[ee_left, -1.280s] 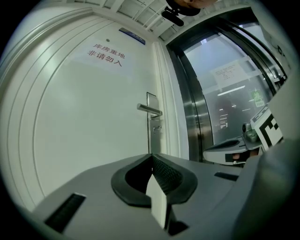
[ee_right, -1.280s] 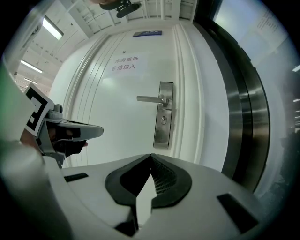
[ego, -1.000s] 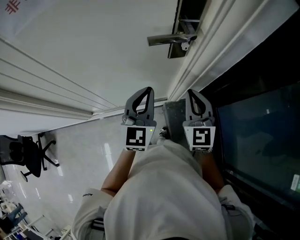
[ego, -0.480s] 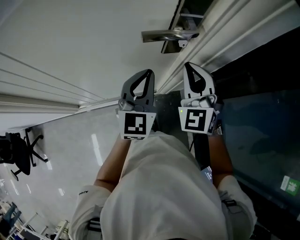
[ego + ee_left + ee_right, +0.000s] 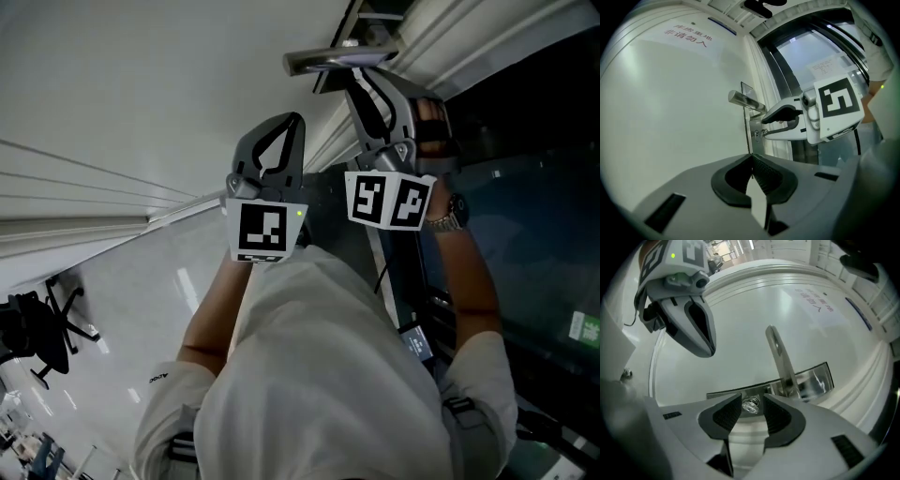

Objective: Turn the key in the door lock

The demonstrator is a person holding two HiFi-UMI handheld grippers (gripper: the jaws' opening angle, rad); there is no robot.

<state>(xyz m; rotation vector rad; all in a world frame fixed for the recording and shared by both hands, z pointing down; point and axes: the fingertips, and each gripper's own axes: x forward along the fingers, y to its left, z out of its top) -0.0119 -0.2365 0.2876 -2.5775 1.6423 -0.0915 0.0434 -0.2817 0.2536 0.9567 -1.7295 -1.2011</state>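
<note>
A small silver key (image 5: 750,406) sticks out of the steel lock plate (image 5: 813,379) on the white door (image 5: 141,84), just under the lever handle (image 5: 328,61). My right gripper (image 5: 753,399) is up at the lock with its jaws opening. The key sits between its ribbed pads, which stand clear of it on both sides. From the left gripper view, the right gripper (image 5: 780,123) reaches in at the key (image 5: 759,133) below the handle (image 5: 745,101). My left gripper (image 5: 284,131) hangs beside it, away from the door, with its jaws shut and nothing in them.
A dark glass panel (image 5: 525,216) runs along the right of the door frame. A red-lettered sign (image 5: 686,37) is stuck high on the door. An office chair (image 5: 37,323) stands on the pale floor at the far left.
My right gripper has risen to the lock under the handle and rolled over, its marker cube now showing two faces. The left gripper has moved up a little beside it.
</note>
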